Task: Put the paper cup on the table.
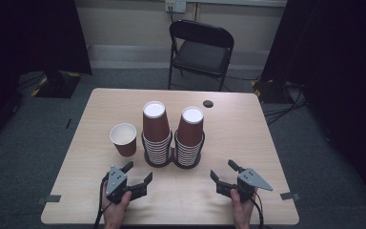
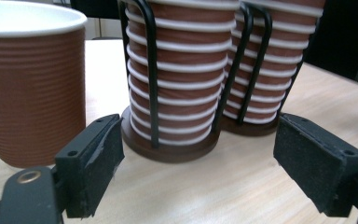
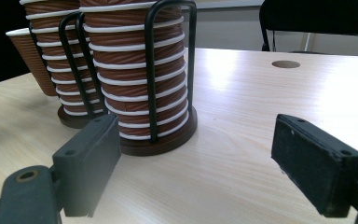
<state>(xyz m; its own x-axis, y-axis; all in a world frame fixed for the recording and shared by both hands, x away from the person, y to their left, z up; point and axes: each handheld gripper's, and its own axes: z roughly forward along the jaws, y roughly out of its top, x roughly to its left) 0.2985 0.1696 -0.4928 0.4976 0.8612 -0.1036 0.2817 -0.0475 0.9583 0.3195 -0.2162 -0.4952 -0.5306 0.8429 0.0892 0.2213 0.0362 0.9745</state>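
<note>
Two stacks of upside-down brown paper cups, the left stack and the right stack, stand in a black wire holder at the table's middle. A single upright brown cup with a white inside stands to their left. My left gripper rests open near the front edge, facing the left stack and the single cup. My right gripper is open too, facing the right stack from the front right. Nothing is between either pair of jaws.
The wooden table has a round cable hole at its back right. A black folding chair stands beyond the far edge. Tape marks lie on the floor by the front corners.
</note>
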